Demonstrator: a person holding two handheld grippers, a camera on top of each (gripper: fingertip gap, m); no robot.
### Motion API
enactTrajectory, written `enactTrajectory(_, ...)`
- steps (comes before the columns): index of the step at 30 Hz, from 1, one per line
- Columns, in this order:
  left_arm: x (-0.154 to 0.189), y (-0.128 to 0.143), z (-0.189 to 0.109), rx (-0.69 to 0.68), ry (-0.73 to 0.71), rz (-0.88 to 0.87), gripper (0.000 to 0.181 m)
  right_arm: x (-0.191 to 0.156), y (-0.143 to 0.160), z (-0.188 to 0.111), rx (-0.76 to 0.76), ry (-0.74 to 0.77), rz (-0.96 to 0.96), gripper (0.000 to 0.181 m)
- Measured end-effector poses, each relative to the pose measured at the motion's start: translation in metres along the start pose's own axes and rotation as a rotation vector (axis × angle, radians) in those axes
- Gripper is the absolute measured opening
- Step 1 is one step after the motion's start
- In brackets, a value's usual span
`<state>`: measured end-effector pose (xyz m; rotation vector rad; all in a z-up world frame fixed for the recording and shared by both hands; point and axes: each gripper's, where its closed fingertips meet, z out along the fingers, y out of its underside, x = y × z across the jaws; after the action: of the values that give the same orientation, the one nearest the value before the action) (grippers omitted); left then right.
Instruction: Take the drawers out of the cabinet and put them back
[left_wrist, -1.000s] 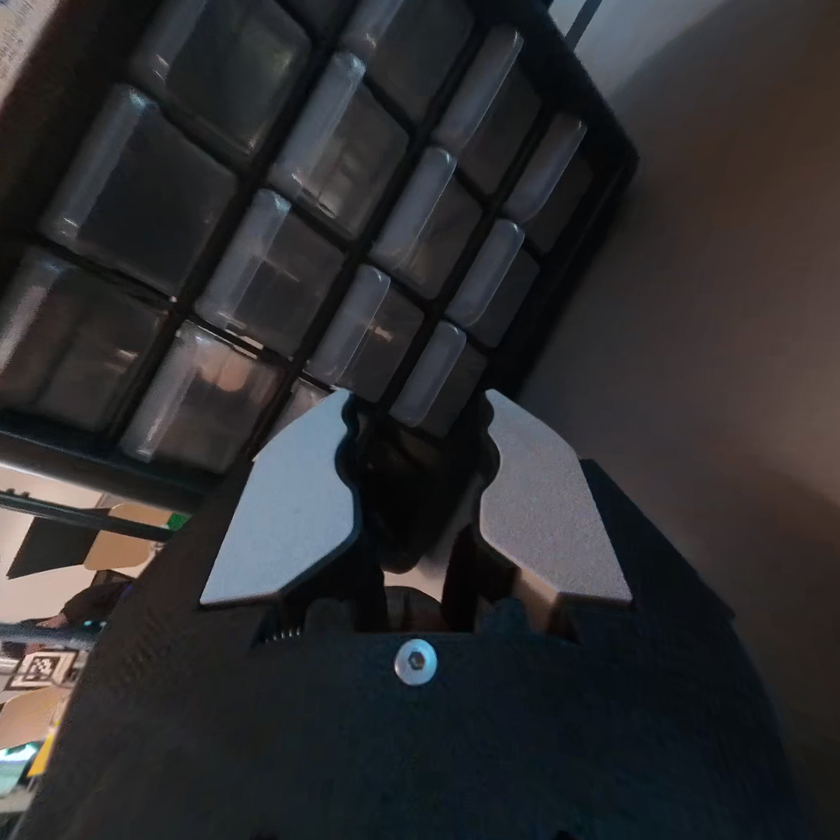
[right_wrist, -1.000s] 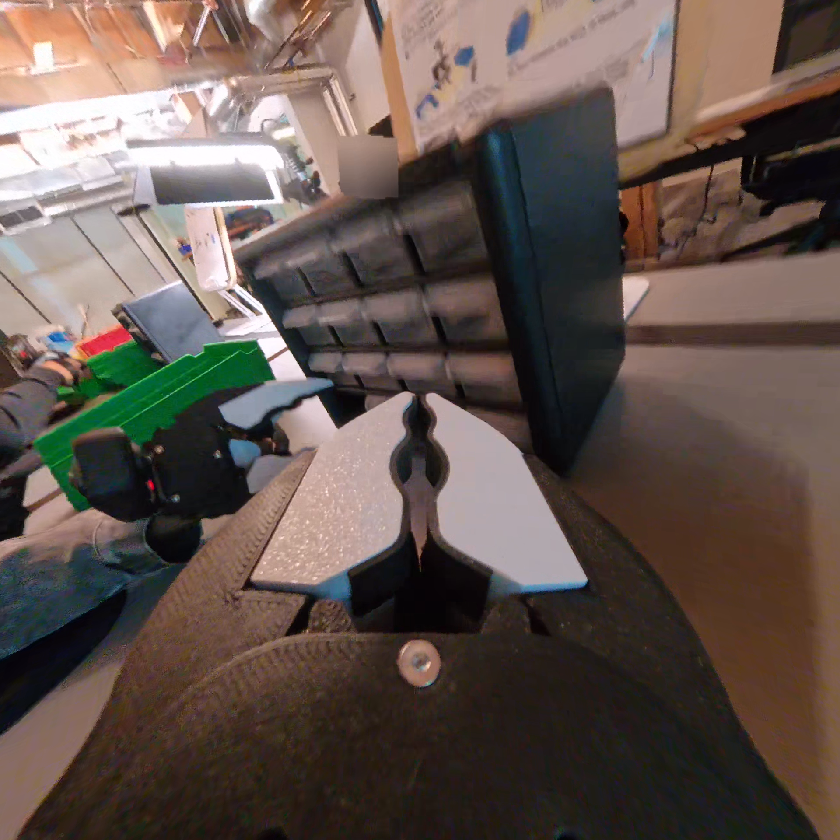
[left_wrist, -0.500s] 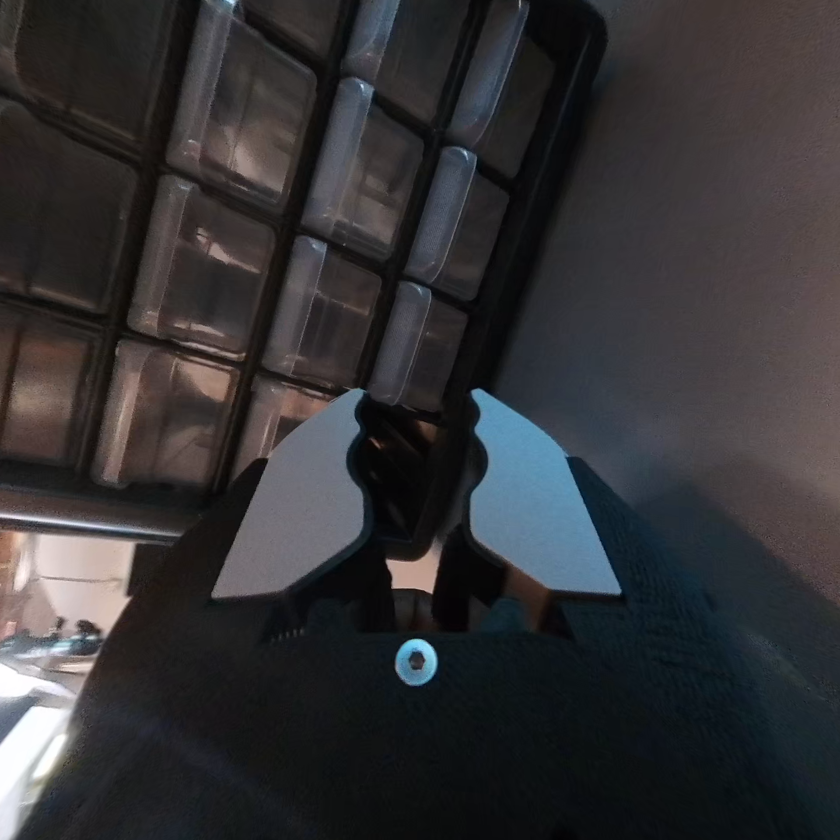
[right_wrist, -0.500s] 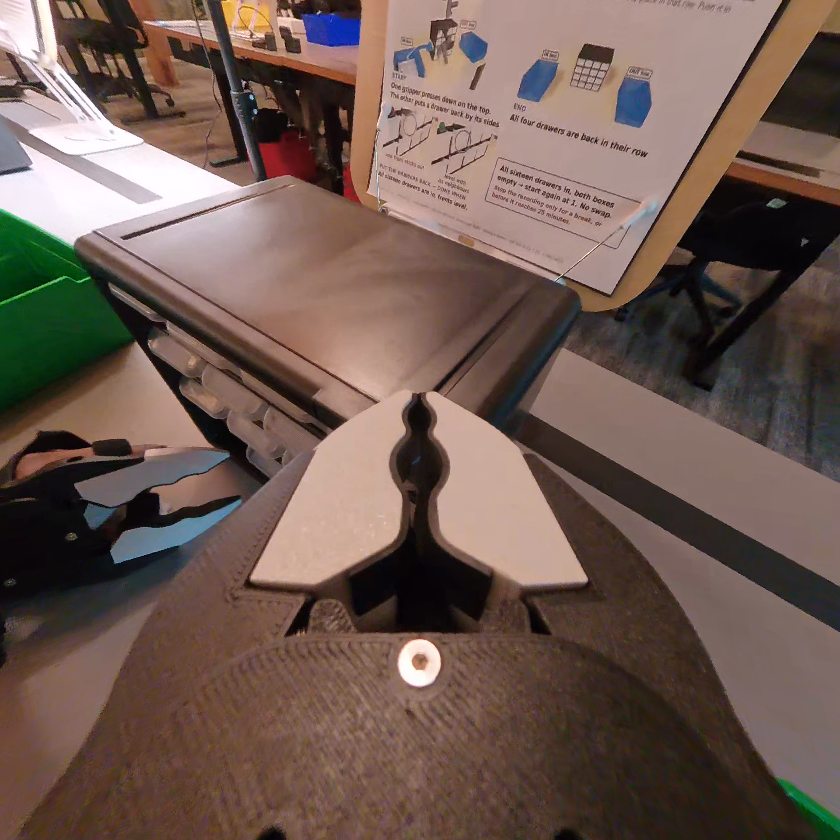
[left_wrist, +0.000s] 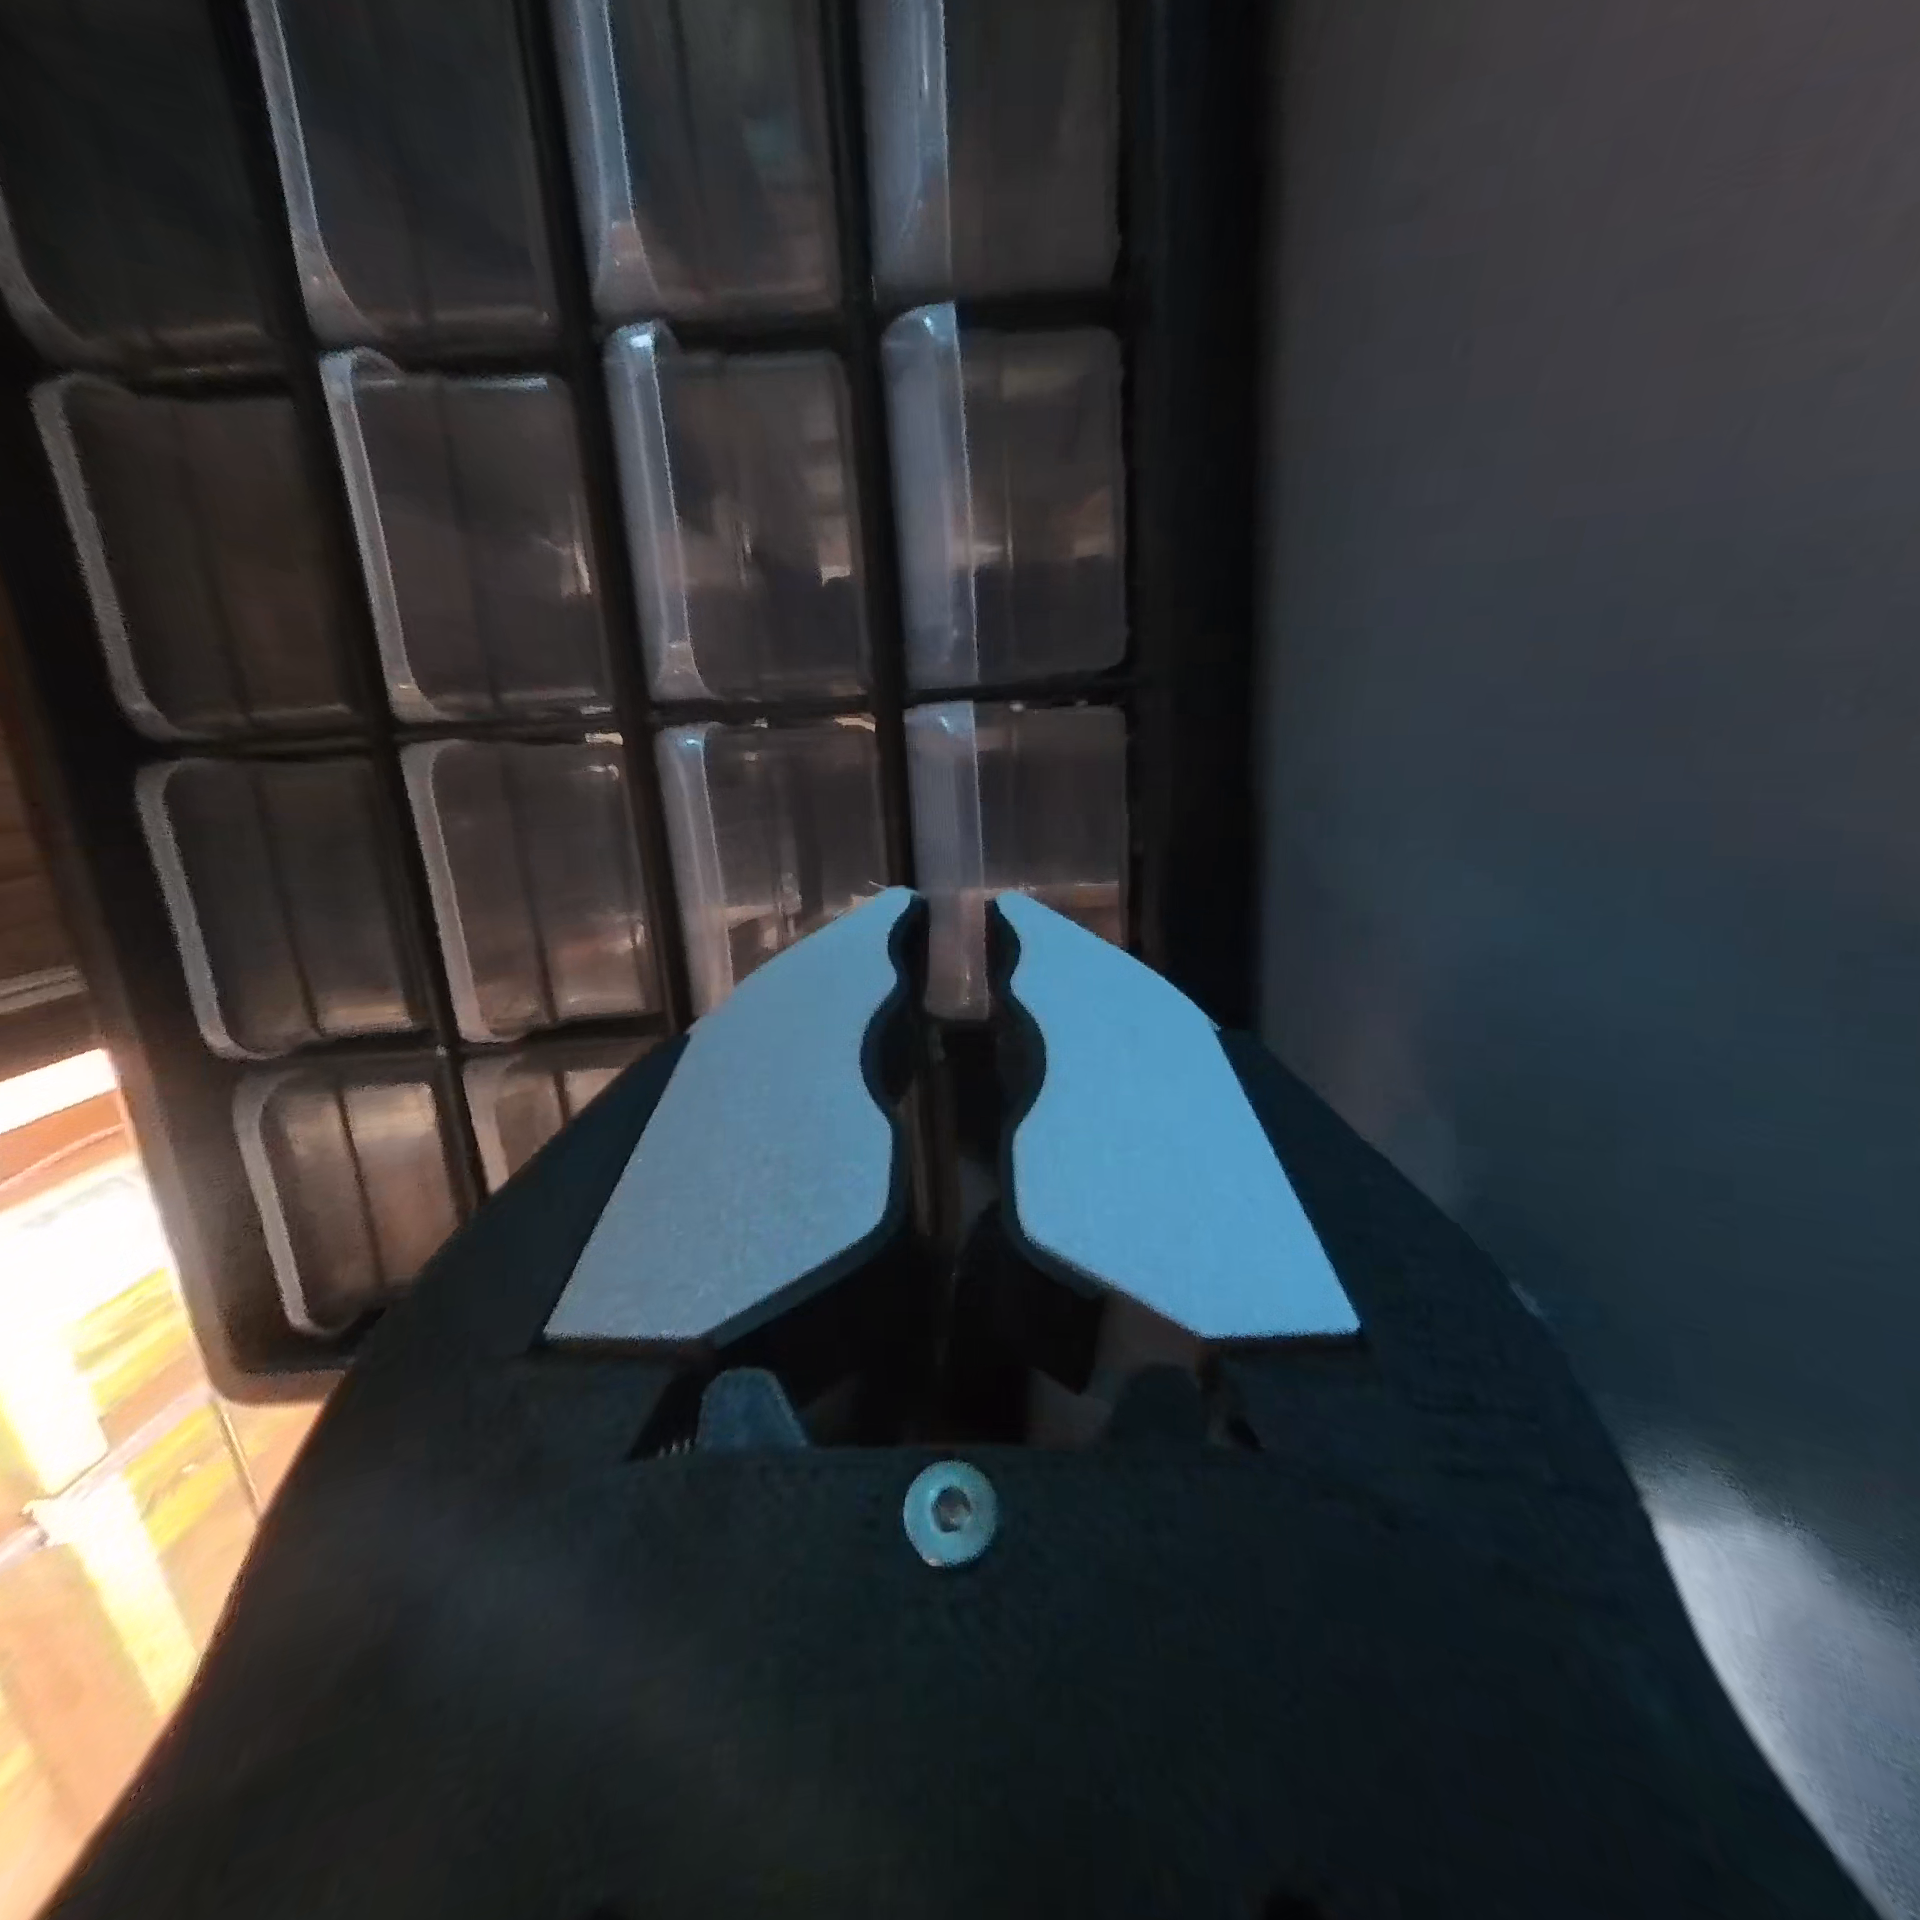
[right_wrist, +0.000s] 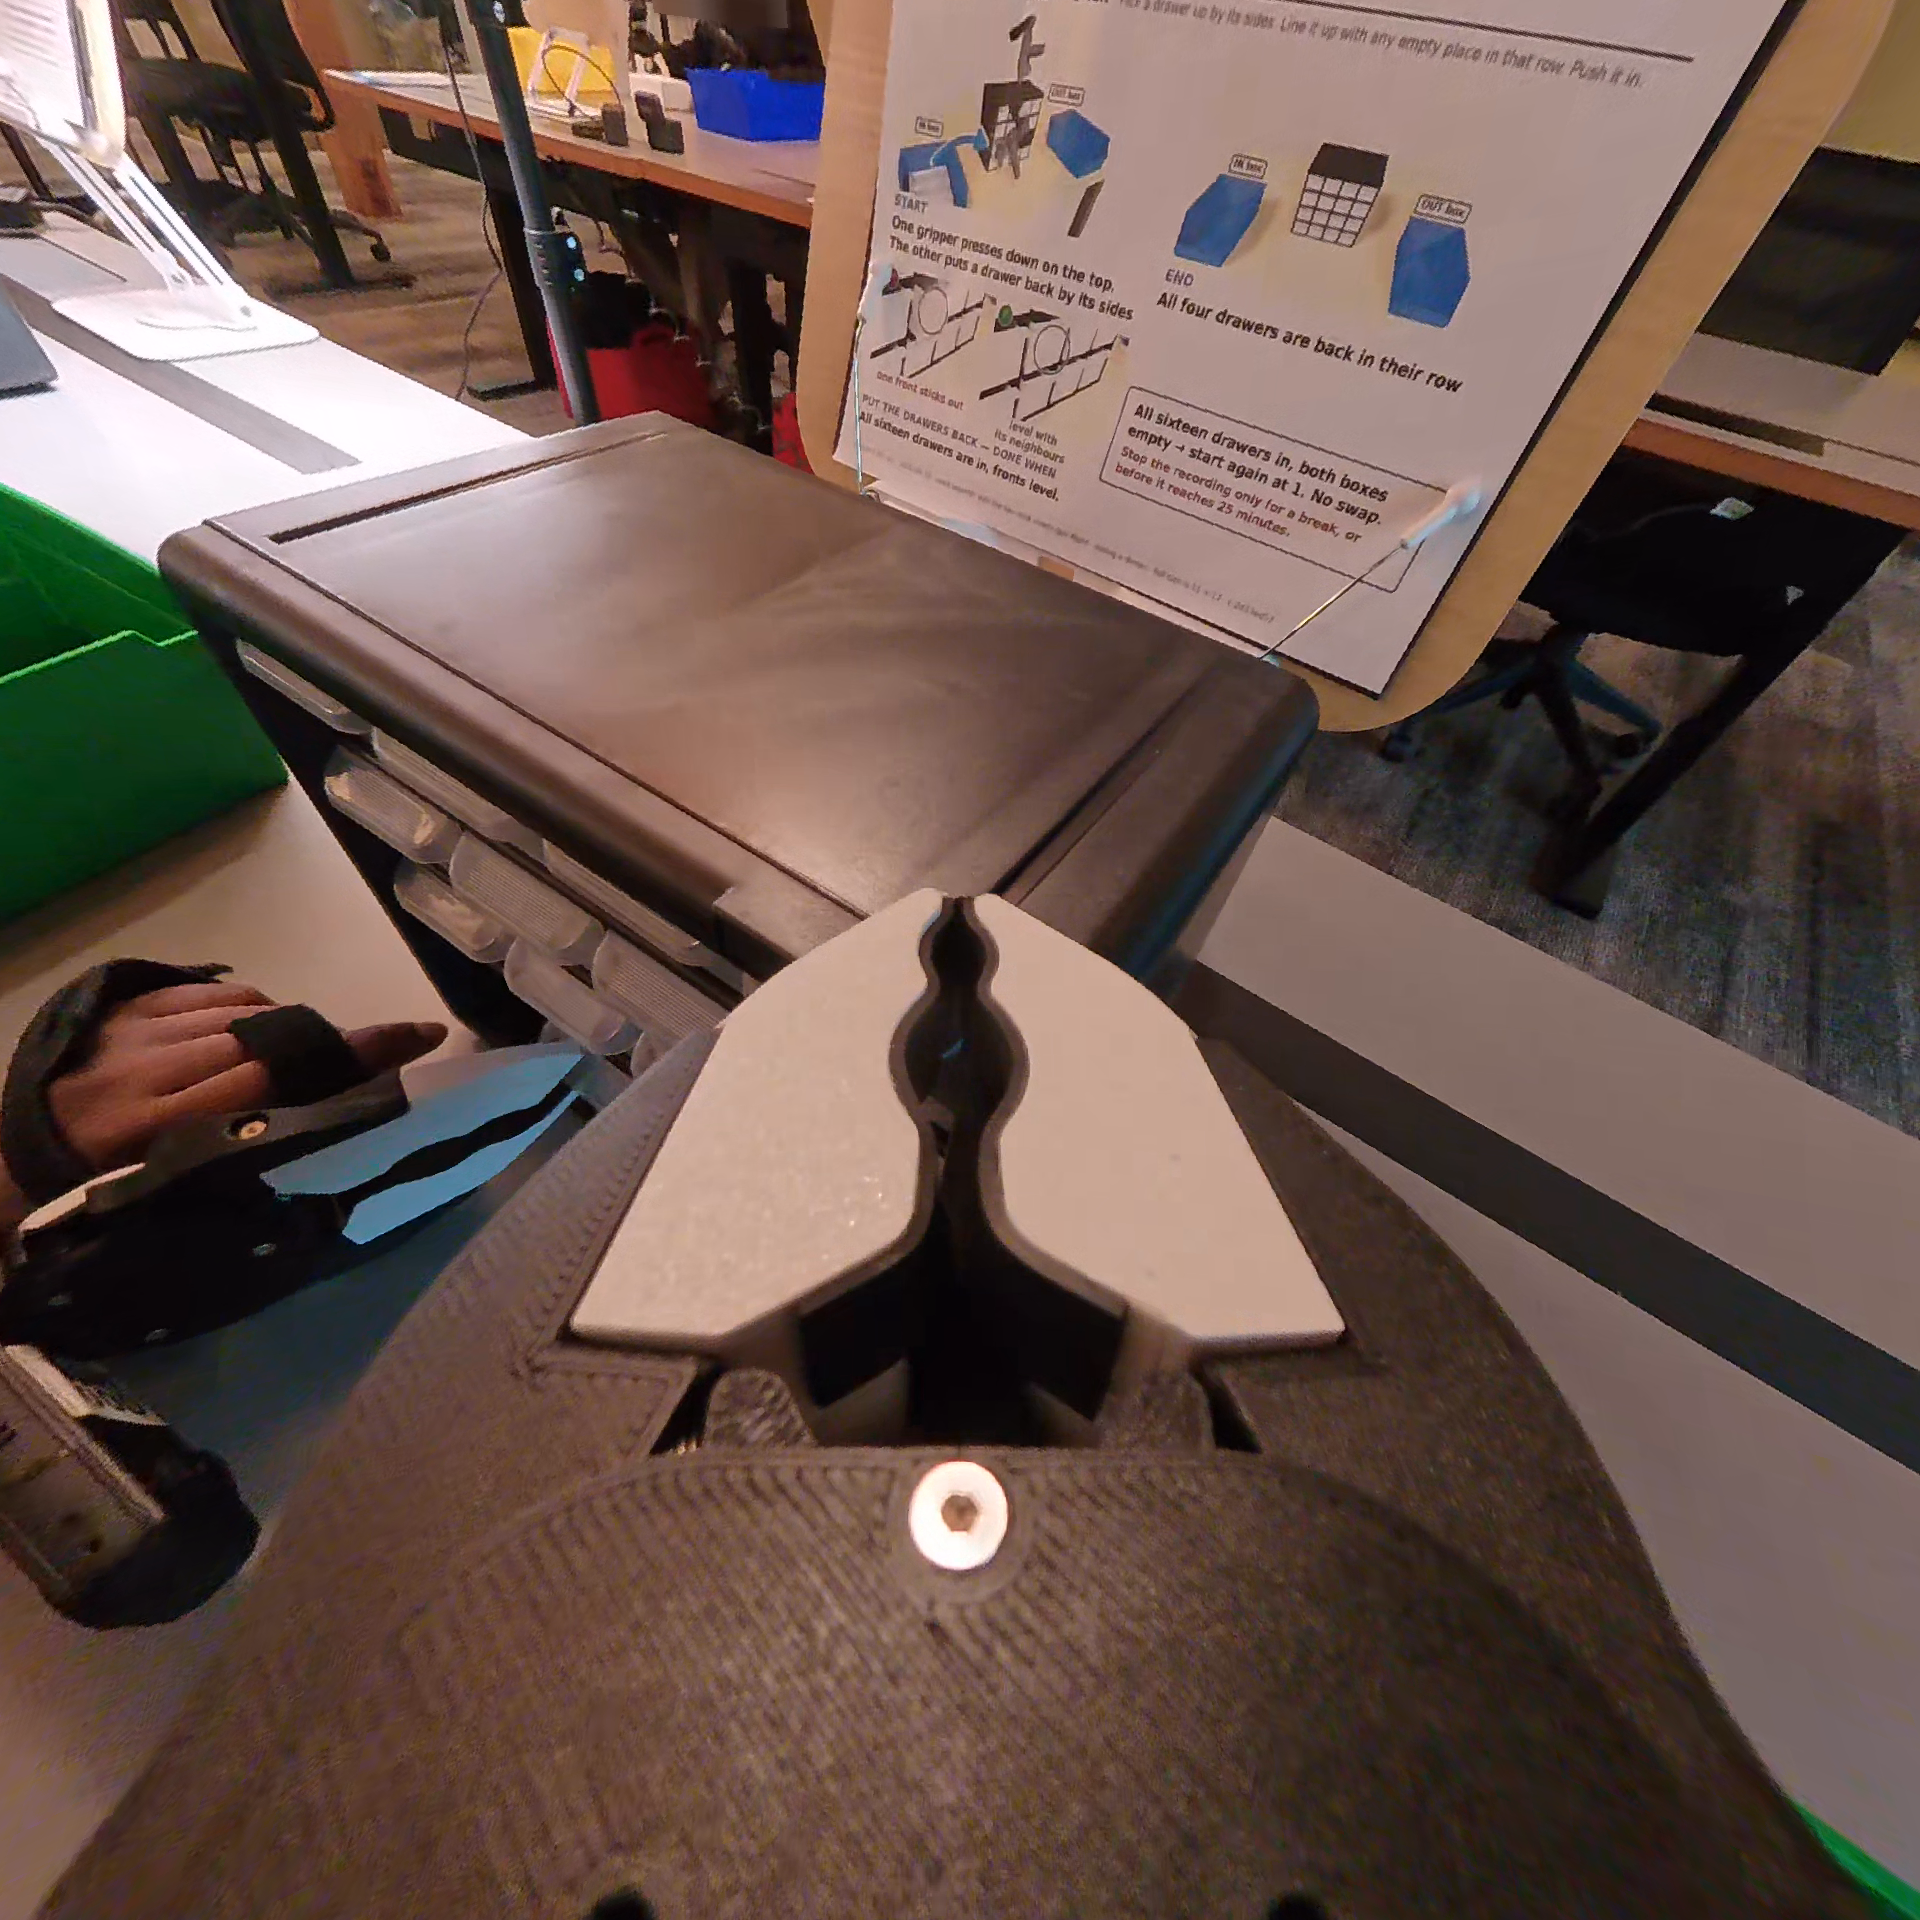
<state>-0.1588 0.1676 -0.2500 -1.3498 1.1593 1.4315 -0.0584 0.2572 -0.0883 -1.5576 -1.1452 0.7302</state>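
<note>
Slippage is the risk: a drawer (left_wrist: 1013, 821) pull at the cabinet (right_wrist: 727, 665) edge is straddled by narrowly parted left gripper (left_wrist: 958, 914) fingers; the right gripper (right_wrist: 958, 912), fingers pressed together, is held above the cabinet, which could be dragged.

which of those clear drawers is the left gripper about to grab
The drawer in the column beside the cabinet frame's edge. Its handle ridge sits between the left gripper fingers; the other drawers lie off to the side or farther ahead.

We see a black cabinet (right_wrist: 727, 644) with clear see-through drawers (left_wrist: 748, 520). At nine o'clock from it sits a bright green bin (right_wrist: 94, 727), and a dark stripe (right_wrist: 1558, 1226) crosses the pale grey table (right_wrist: 1662, 1122) at three o'clock.
</note>
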Motion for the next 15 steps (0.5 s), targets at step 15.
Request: enactTrajectory(15,0.011,-0.014,-0.023,0.058,0.297,-0.288,0.059,-0.001,0.000,0.000,-0.019,0.041,-0.037,0.001)
